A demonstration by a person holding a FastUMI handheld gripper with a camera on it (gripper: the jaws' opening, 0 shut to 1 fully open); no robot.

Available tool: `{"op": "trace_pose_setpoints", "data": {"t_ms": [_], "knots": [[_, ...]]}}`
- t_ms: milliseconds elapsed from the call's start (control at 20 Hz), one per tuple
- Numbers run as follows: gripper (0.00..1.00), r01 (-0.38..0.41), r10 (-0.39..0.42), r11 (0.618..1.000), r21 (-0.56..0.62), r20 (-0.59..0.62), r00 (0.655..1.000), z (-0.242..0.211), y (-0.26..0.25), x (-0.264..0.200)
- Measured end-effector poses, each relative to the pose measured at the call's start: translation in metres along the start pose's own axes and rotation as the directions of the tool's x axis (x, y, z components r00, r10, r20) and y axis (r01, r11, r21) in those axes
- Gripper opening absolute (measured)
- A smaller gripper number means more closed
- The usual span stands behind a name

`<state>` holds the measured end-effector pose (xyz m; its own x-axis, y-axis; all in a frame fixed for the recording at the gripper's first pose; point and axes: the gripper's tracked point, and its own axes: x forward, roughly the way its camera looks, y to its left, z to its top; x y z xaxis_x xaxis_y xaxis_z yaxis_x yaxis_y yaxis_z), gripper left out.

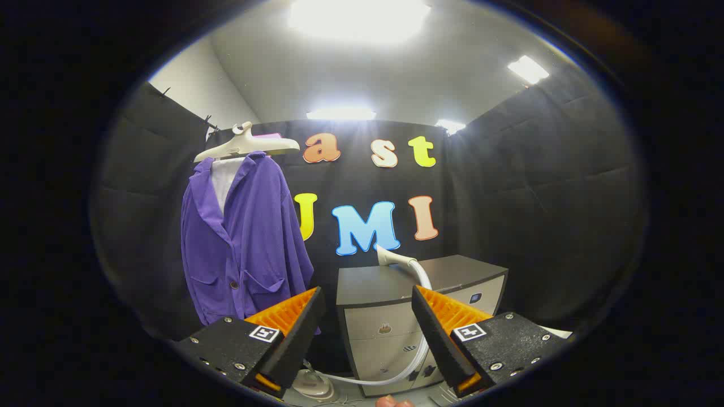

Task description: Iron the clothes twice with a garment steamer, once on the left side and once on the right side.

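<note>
White plastic marks the steamer head point(390, 257), which is laid on top of a grey drawer cabinet point(367, 282) just beyond the fingertips and slightly toward the right finger. Its pale hose point(421, 345) is draped down the cabinet front and is led across to the steamer base point(314, 384) on the floor below the left finger. The gripper point(367, 314) is held wide open, and nothing is pressed between its fingers. Further off, beyond the left finger, a purple jacket point(246, 237) is hung on a cream hanger point(246, 146) against the black cloth wall point(537, 198). The step in hand is judged to be the reach for the steamer head, no ironing pass having been begun. Next, the fingers would need to be carried forward around the handle and closed firmly.
</note>
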<state>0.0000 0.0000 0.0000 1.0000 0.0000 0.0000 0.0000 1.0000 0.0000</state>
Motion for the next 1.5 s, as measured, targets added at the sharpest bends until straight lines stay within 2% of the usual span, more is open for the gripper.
{"op": "trace_pose_setpoints", "data": {"t_ms": [250,1050,1400,1500], "knots": [[0.95,-0.028,0.028,1.000,0.005,-0.009,1.000,-0.005,0.008,-0.004],[0.95,-0.005,0.005,1.000,-0.026,-0.020,1.000,-0.008,-0.003,-0.012],[0.95,0.037,-0.037,0.998,-0.053,-0.005,0.999,0.013,-0.030,0.007],[0.95,0.015,-0.015,0.999,-0.049,-0.001,1.000,0.017,-0.030,0.018]]}}
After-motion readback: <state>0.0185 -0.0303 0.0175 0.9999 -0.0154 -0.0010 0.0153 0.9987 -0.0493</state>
